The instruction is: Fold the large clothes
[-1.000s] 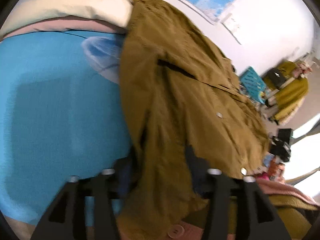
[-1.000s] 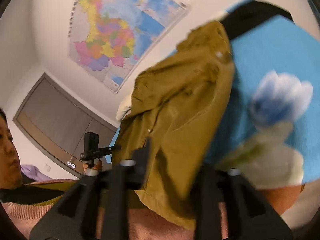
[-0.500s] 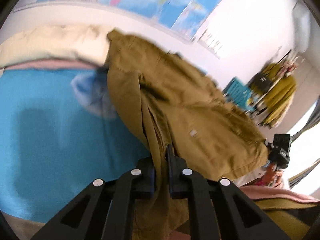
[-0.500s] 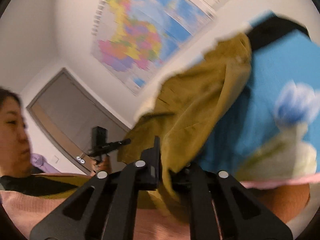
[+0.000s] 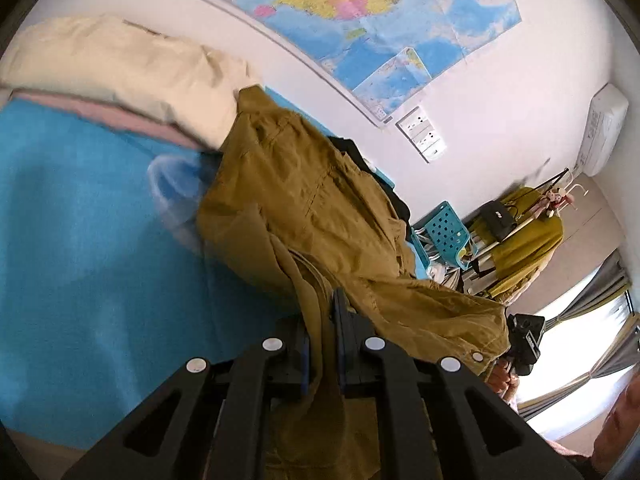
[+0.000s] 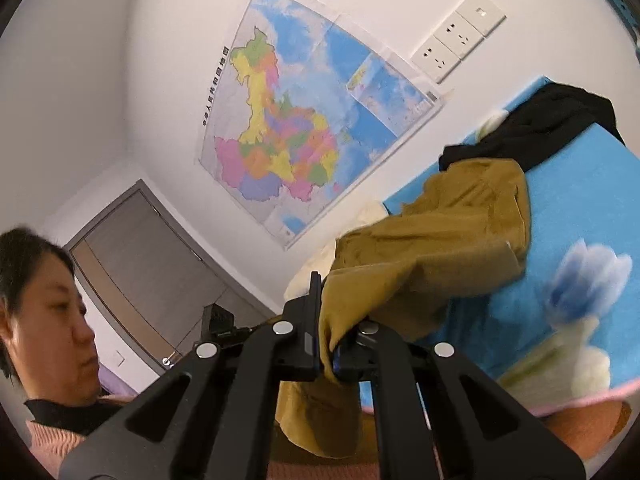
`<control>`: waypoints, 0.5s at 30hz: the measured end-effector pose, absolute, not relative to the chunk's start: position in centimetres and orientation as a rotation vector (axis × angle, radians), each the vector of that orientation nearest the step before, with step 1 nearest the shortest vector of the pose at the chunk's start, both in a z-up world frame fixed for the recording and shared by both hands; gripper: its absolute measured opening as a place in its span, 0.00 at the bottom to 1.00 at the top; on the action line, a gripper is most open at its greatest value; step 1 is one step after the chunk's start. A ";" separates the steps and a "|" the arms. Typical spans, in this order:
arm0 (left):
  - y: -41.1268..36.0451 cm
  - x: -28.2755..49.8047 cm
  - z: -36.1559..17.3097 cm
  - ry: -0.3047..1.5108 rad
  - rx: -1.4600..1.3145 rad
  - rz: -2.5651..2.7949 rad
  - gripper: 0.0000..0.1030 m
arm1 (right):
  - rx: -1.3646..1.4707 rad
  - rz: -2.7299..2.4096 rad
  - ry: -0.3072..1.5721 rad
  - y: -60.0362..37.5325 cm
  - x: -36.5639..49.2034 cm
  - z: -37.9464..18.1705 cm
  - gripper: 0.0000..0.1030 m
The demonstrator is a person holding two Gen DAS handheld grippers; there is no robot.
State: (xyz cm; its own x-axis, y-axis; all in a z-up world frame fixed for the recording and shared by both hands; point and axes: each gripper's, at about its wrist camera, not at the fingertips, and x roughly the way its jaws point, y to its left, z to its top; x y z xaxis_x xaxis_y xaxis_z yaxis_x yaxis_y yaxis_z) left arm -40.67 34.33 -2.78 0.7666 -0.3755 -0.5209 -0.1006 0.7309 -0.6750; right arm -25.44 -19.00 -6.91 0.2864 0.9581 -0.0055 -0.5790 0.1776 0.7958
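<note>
though unreadable, map [image 6: 296, 128] caption characters

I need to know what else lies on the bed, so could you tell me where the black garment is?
In the right wrist view the black garment lies upper right on the blue bedspread, near the wall, touching the far end of the brown jacket.

The left wrist view looks close along its fingers [image 5: 320, 344], angled down over the bed [image 5: 80, 240] toward the wall map [image 5: 360, 8]. The right wrist view looks level. Both share the mustard jacket [image 5: 320, 208], map and bed.
</note>
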 end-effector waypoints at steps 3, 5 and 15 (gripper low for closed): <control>35.0 -38.8 -1.0 0.698 -0.729 -0.170 0.09 | 0.778 1.173 0.578 -18.3 -23.3 -5.5 0.04; 35.5 -37.5 -0.1 0.713 -0.720 -0.163 0.09 | 0.774 1.167 0.579 -18.0 -21.8 -4.8 0.04; 37.6 -30.3 2.3 0.795 -0.684 -0.116 0.11 | 0.781 1.117 0.648 -15.3 -13.3 -3.1 0.04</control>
